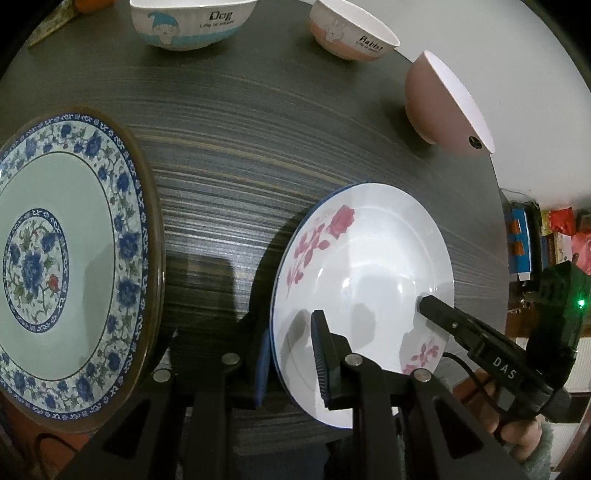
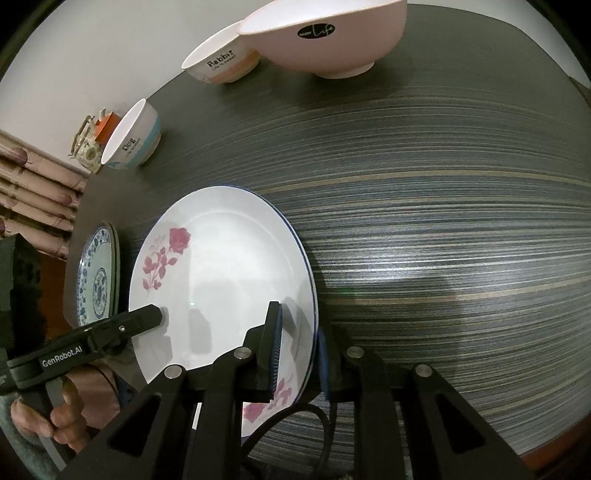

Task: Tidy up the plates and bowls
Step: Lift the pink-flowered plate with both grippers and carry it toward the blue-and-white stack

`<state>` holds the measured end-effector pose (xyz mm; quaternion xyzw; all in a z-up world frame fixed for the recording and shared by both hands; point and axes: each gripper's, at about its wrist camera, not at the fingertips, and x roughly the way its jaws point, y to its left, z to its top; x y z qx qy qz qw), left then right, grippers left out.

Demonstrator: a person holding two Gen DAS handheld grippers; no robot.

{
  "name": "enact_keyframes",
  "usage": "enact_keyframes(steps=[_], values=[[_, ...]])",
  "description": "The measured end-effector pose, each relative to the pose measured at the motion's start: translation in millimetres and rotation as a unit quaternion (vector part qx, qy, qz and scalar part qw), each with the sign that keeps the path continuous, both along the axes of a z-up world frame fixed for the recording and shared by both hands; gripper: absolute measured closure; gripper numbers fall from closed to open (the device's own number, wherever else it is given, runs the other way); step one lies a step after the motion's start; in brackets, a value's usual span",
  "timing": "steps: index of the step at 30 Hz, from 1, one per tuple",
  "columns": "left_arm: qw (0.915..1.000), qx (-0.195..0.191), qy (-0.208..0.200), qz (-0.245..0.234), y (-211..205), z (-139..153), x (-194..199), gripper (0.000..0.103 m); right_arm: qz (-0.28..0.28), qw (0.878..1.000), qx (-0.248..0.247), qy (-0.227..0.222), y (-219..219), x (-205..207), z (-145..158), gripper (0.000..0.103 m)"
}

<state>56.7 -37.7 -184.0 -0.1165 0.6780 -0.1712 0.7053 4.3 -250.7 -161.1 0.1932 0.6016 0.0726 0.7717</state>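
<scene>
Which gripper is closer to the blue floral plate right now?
Left. The left gripper straddles the rose plate rim on the side facing the blue floral plate; the right gripper straddles the rose plate's opposite rim, farther away.

A dark table (image 1: 258, 155) with fine horizontal streaks of grey, blue and tan is filling most of both views, and light is glinting off its surface on the right side of the right wrist view (image 2: 461, 258). A pale wall (image 1: 498, 55) is rising behind the table's far edge. At the far left corner, something orange (image 1: 92, 4) is sitting next to a patterned strip (image 1: 51, 26). Off the right edge of the table, a clutter of colourful boxes (image 1: 546, 240) in blue, orange and red is lying below. In the right wrist view, a small floral teapot-like object (image 2: 86, 149) with an orange item (image 2: 107, 123) behind it is standing past the table's left corner, and pink folded fabric (image 2: 37, 192) is hanging beside it.
</scene>
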Motion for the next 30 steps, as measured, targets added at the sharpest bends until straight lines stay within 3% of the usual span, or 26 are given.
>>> enact_keyframes(steps=[15, 30], values=[[1.0, 0.006, -0.006, -0.004, 6.4, 6.9, -6.4, 0.082, 0.006, 1.0, 0.014, 0.008, -3.3, -4.3, 0.6, 0.083], [0.9995, 0.007, -0.031, 0.0, 6.9, 18.8, -12.6, 0.082, 0.006, 1.0, -0.001, -0.003, 0.0, -10.1, 7.3, 0.089]])
